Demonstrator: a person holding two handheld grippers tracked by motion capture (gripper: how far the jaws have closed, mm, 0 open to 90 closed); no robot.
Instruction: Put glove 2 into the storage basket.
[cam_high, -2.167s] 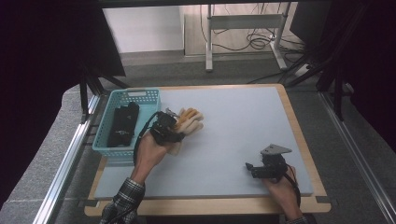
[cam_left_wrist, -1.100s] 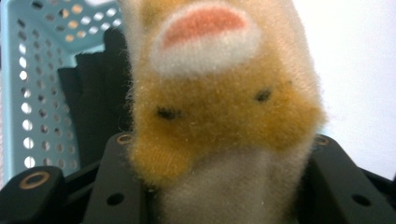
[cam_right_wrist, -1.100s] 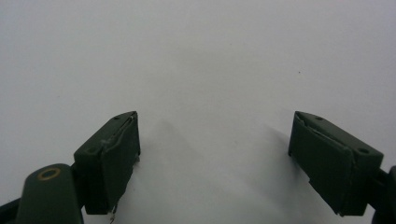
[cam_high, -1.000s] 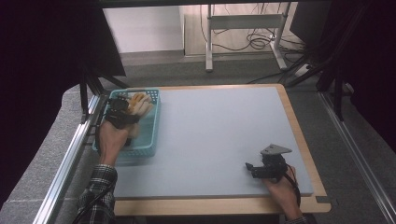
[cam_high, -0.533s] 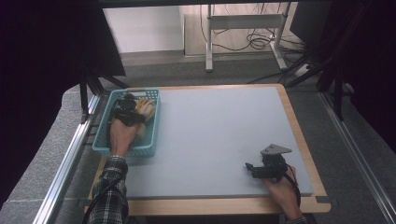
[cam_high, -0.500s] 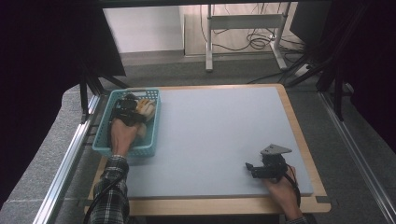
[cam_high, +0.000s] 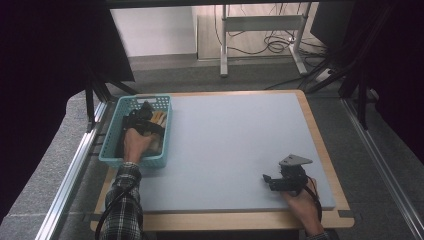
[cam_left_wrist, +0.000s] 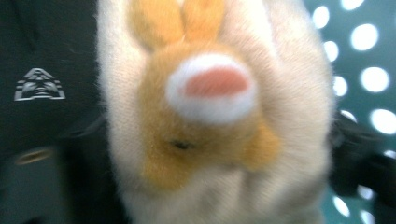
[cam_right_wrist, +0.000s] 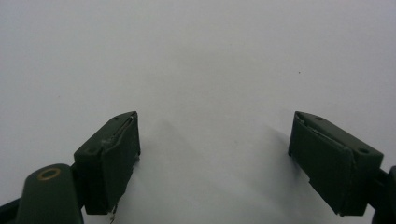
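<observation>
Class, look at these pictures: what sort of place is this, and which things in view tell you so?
Probably a lab or workshop set up for recording: a table inside a metal frame, black curtains, loose cables on the floor, and hand-held grippers, one resting, one in a basket.

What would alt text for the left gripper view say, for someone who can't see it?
A blurry close-up of a cream and orange plush toy with a pink-and-white patch, lying inside a teal perforated basket. A black item with a small grey logo lies beside it.
</observation>
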